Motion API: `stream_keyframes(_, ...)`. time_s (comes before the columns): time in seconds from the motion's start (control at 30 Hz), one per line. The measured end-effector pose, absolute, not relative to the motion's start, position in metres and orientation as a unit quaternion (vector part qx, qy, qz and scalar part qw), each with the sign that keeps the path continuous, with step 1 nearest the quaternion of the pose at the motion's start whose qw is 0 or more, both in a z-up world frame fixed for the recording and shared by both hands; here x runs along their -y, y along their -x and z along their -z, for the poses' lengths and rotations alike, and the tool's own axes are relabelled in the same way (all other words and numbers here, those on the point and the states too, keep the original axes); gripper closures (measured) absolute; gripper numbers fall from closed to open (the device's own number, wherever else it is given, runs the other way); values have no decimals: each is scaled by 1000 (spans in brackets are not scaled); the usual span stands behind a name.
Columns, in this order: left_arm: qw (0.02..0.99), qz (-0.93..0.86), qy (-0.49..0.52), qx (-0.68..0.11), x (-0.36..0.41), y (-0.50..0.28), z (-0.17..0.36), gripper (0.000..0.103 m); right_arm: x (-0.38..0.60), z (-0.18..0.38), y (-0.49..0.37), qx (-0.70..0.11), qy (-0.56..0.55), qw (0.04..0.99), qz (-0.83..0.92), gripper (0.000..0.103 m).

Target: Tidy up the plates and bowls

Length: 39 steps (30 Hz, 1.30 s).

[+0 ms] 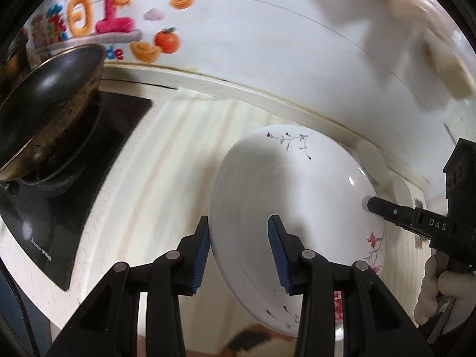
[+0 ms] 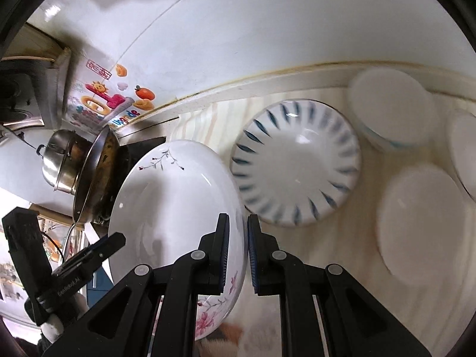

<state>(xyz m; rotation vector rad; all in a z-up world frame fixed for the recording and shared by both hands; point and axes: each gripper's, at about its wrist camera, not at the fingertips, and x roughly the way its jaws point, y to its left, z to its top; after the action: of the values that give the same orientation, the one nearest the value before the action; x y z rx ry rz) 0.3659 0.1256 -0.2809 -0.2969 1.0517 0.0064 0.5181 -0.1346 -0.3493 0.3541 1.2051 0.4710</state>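
A white deep plate with pink flowers and thin twigs on its rim hangs tilted above the counter, held by both grippers. My left gripper is shut on the plate's near-left rim, one blue pad outside and one inside. My right gripper is shut on the opposite rim of the same plate. In the left wrist view the right gripper reaches in from the right edge. In the right wrist view the left gripper shows at the lower left.
A blue-striped bowl sits on the pale wooden counter, with three white dishes to its right. A dark pan stands on the black stove at left, a steel pot behind it. A gloved hand holds the right gripper.
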Motion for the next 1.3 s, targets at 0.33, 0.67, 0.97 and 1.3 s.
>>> stream_keyframes(0.33,832,55,121,-539,-51,-331,300,67,231,360,-423,-569,-195,782,-165,89)
stream_keyframes(0.67,795,91,67,-596,12,-323,350,67,299,403,-378,-588,-209,772,-120,89)
stream_keyframes(0.97,783,82,33,-616,33,-321,369,67,313,427,-369,-599,-208,766,-112,89)
stream_keyframes(1.3,780,72,11,-622,43,-322,375,67,308,428,-370,-599,-201,767,-109,89)
